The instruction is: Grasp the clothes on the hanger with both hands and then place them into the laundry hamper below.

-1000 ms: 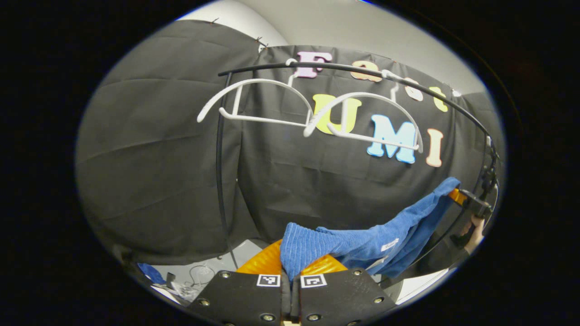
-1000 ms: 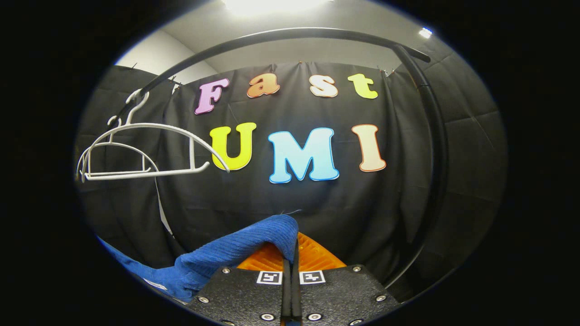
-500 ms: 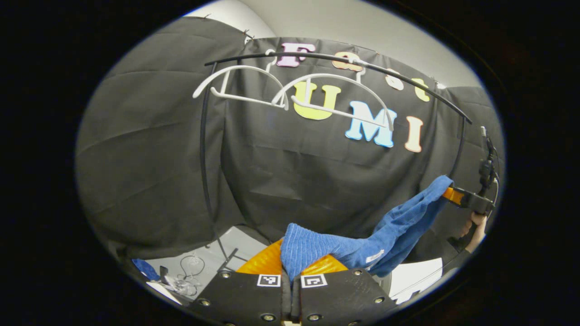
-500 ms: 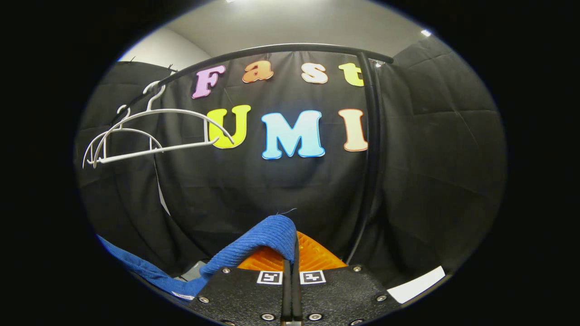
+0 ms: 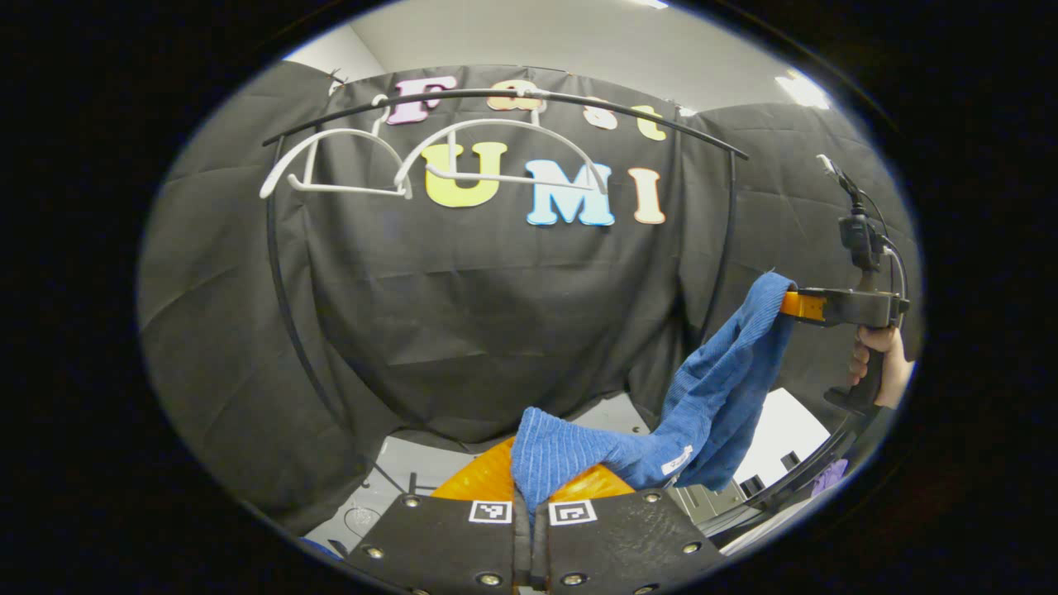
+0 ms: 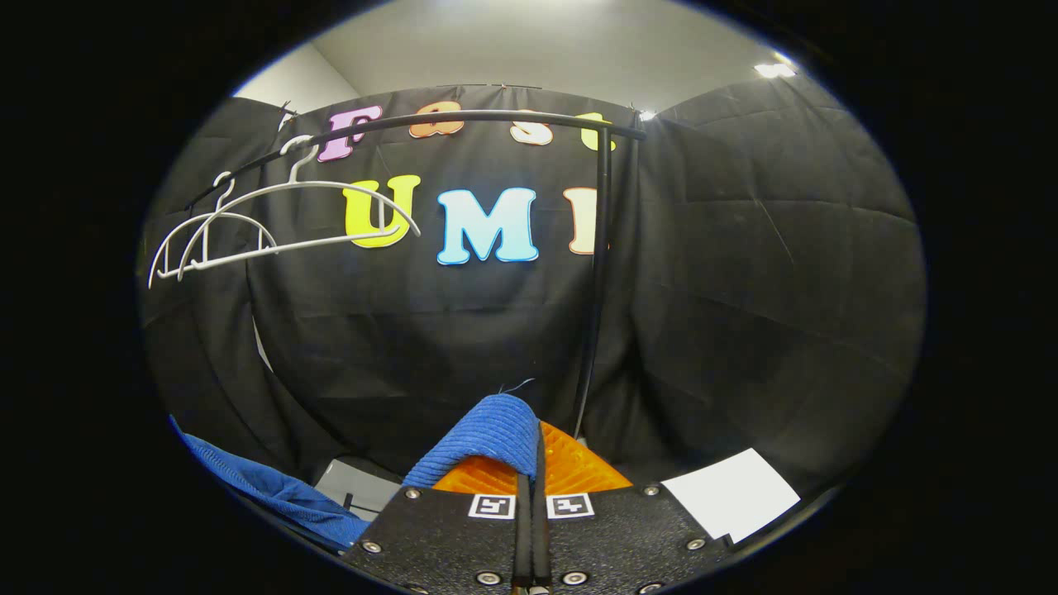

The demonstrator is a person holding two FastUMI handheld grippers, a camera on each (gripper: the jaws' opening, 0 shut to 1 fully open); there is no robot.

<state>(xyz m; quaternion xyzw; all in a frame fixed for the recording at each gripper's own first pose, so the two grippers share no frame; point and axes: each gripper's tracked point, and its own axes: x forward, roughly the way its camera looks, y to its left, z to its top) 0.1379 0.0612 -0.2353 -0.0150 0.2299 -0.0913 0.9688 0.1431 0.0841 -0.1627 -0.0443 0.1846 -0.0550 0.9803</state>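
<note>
Left gripper view: two bare white hangers (image 5: 397, 161) are hung on the black rail (image 5: 496, 95), upper left. At bottom centre, the left gripper (image 5: 529, 504) is clamped on one end of the blue garment (image 5: 711, 397). The cloth is stretched up to the right, where its other end is pinched by the right gripper (image 5: 792, 304), held by a hand (image 5: 880, 364).

Right gripper view: the right gripper's jaws are closed on the garment's blue fold (image 6: 488, 434).

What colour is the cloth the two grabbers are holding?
Blue, with a ribbed texture. The cloth shows best in the left gripper view.
</note>
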